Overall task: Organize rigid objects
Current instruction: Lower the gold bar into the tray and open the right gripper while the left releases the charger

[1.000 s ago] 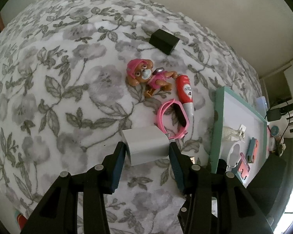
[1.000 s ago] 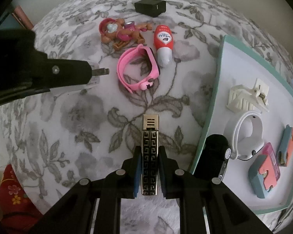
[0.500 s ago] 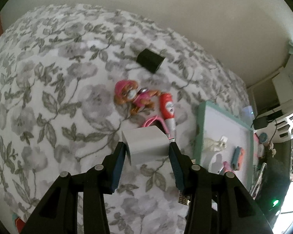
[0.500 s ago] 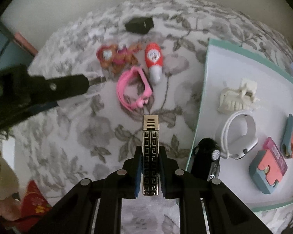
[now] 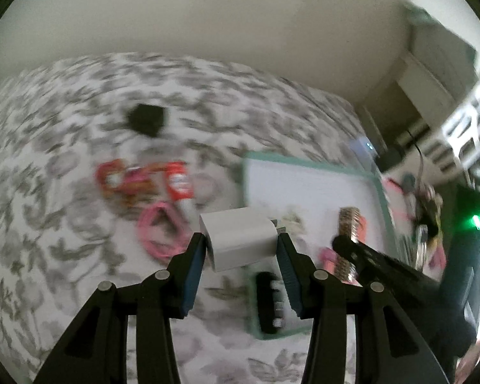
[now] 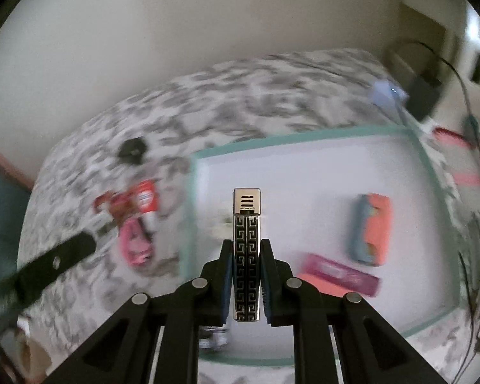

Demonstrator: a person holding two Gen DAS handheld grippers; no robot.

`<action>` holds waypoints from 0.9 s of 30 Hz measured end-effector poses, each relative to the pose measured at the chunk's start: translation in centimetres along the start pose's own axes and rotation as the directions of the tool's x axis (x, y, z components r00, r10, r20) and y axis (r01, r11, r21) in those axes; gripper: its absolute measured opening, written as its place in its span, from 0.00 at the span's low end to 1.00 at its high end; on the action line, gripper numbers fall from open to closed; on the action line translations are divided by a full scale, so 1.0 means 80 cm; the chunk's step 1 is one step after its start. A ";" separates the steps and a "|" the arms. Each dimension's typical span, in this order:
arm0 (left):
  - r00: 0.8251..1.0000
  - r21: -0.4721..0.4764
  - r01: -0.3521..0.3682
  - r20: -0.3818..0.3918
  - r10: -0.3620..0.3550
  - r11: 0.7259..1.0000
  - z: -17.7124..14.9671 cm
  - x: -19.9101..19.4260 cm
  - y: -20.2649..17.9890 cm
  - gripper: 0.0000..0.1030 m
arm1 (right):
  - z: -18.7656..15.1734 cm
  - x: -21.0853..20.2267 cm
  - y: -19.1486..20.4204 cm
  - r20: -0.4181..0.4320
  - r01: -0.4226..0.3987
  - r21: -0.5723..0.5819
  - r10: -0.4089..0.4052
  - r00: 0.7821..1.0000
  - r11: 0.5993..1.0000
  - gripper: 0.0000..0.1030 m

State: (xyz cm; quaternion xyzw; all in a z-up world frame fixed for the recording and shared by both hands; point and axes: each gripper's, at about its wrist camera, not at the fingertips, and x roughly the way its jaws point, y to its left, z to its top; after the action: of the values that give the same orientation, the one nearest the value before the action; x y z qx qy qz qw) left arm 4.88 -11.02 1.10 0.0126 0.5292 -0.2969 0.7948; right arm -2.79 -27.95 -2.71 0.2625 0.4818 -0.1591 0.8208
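My left gripper (image 5: 240,240) is shut on a white charger cube (image 5: 236,230) and holds it in the air above the left rim of the teal-edged tray (image 5: 307,182). My right gripper (image 6: 246,247) is shut on a silver lighter with a black key pattern (image 6: 247,201), held upright over the tray's white floor (image 6: 304,176). In the left wrist view the lighter (image 5: 348,220) shows at the right, over the tray. On the floral bedspread lie a pink band (image 5: 160,233), a red tube (image 5: 177,184), a toy dog (image 5: 116,180) and a black box (image 5: 147,118).
Both views are motion-blurred. On the tray sit an orange-and-teal piece (image 6: 372,227), a magenta piece (image 6: 339,275) and a black item (image 5: 268,300) near its front rim. A wall runs behind the bed, and furniture and cables crowd the right side.
Both grippers rose and swung right from over the bedspread toward the tray, each keeping its object. The right gripper now hangs over the tray, and the toys have slid to the left of view.
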 end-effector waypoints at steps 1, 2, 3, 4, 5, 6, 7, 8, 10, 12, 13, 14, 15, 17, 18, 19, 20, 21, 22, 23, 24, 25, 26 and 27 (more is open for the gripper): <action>1.000 0.021 0.005 -0.004 -0.005 1.000 -0.002 0.004 -0.011 0.46 | 0.001 0.002 -0.010 -0.004 0.005 0.027 -0.005 1.000 1.000 0.16; 1.000 0.045 0.010 -0.010 -0.009 0.999 -0.004 0.009 -0.023 0.46 | 0.001 0.003 -0.020 -0.004 0.023 0.050 -0.023 1.000 0.998 0.16; 1.000 0.072 0.013 -0.012 -0.013 0.997 -0.006 0.014 -0.036 0.46 | 0.001 0.003 -0.032 -0.003 0.046 0.069 -0.046 0.999 0.997 0.16; 1.000 0.096 0.015 -0.008 -0.015 0.995 -0.008 0.018 -0.048 0.46 | 0.002 0.002 -0.042 -0.002 0.073 0.085 -0.073 0.997 0.994 0.16; 1.000 0.116 0.016 -0.004 -0.015 0.993 -0.009 0.020 -0.057 0.46 | 0.001 0.001 -0.051 0.000 0.097 0.101 -0.098 0.995 0.990 0.16; 1.000 0.140 0.019 0.002 -0.020 0.990 -0.011 0.021 -0.067 0.46 | 0.002 -0.002 -0.061 0.001 0.110 0.115 -0.111 0.994 0.987 0.16; 1.000 0.171 0.027 0.010 -0.029 0.985 -0.013 0.022 -0.080 0.46 | 0.002 -0.003 -0.068 0.003 0.118 0.129 -0.119 0.993 0.985 0.16; 0.999 0.190 0.030 0.015 -0.033 0.981 -0.014 0.024 -0.088 0.46 | 0.002 -0.005 -0.078 0.004 0.125 0.150 -0.127 0.992 0.981 0.16; 0.999 0.223 0.033 0.014 -0.037 0.974 -0.018 0.029 -0.104 0.46 | 0.000 -0.005 -0.091 0.000 0.133 0.180 -0.135 0.991 0.975 0.16; 0.999 0.223 0.040 0.001 -0.041 0.974 -0.019 0.035 -0.107 0.46 | -0.001 -0.003 -0.101 -0.010 0.133 0.197 -0.133 0.991 0.971 0.16; 0.999 0.217 0.044 -0.007 -0.044 0.975 -0.019 0.038 -0.108 0.46 | -0.002 -0.001 -0.103 -0.016 0.134 0.200 -0.134 0.991 0.971 0.16; 0.999 0.214 0.043 -0.009 -0.042 0.976 -0.019 0.039 -0.108 0.46 | -0.002 0.000 -0.105 -0.020 0.135 0.199 -0.134 0.991 0.971 0.16; 0.999 0.211 0.039 -0.011 -0.038 0.977 -0.018 0.041 -0.108 0.46 | -0.002 0.001 -0.105 -0.024 0.139 0.195 -0.137 0.990 0.971 0.16; 1.000 0.203 0.029 -0.008 -0.028 0.979 -0.017 0.042 -0.104 0.46 | -0.003 0.003 -0.103 -0.029 0.142 0.183 -0.139 0.990 0.973 0.16; 1.000 0.198 0.019 -0.008 -0.018 0.980 -0.017 0.042 -0.102 0.46 | -0.003 0.004 -0.101 -0.031 0.141 0.179 -0.138 0.990 0.974 0.16; 1.000 0.190 0.009 -0.010 -0.007 0.982 -0.016 0.043 -0.098 0.46 | -0.003 0.006 -0.099 -0.035 0.139 0.171 -0.135 0.990 0.975 0.16; 1.000 0.180 0.004 -0.014 -0.002 0.984 -0.016 0.044 -0.095 0.46 | -0.003 0.010 -0.096 -0.041 0.137 0.162 -0.132 0.990 0.977 0.16; 1.000 0.167 0.003 -0.021 0.001 0.986 -0.015 0.046 -0.090 0.46 | -0.003 0.014 -0.093 -0.050 0.137 0.150 -0.131 0.990 0.979 0.16; 1.000 0.158 0.002 -0.026 0.002 0.987 -0.014 0.047 -0.087 0.46 | -0.003 0.017 -0.091 -0.056 0.139 0.142 -0.132 0.990 0.980 0.16; 1.000 0.149 -0.001 -0.030 0.005 0.989 -0.014 0.048 -0.083 0.46 | -0.004 0.020 -0.089 -0.065 0.143 0.134 -0.135 0.989 0.981 0.16; 0.999 0.140 -0.005 -0.032 0.009 0.990 -0.013 0.048 -0.080 0.46 | -0.006 0.023 -0.087 -0.074 0.145 0.124 -0.137 0.988 0.982 0.16; 0.999 0.135 -0.009 -0.032 0.013 0.991 -0.013 0.049 -0.078 0.46 | -0.006 0.023 -0.085 -0.071 0.147 0.116 -0.140 0.988 0.982 0.18; 0.999 0.130 -0.014 -0.033 0.018 0.991 -0.012 0.049 -0.076 0.46 | -0.005 0.023 -0.084 -0.071 0.149 0.109 -0.141 0.987 0.983 0.18; 0.999 0.126 -0.017 -0.033 0.022 0.992 -0.012 0.049 -0.075 0.46 | -0.006 0.023 -0.082 -0.072 0.150 0.104 -0.143 0.987 0.983 0.19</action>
State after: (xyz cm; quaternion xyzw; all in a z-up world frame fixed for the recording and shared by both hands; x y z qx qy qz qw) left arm 2.20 -17.41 -0.88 0.0728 0.5228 -0.3216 0.7861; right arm -5.58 -33.05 -6.36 0.2759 0.5163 -0.2368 0.7754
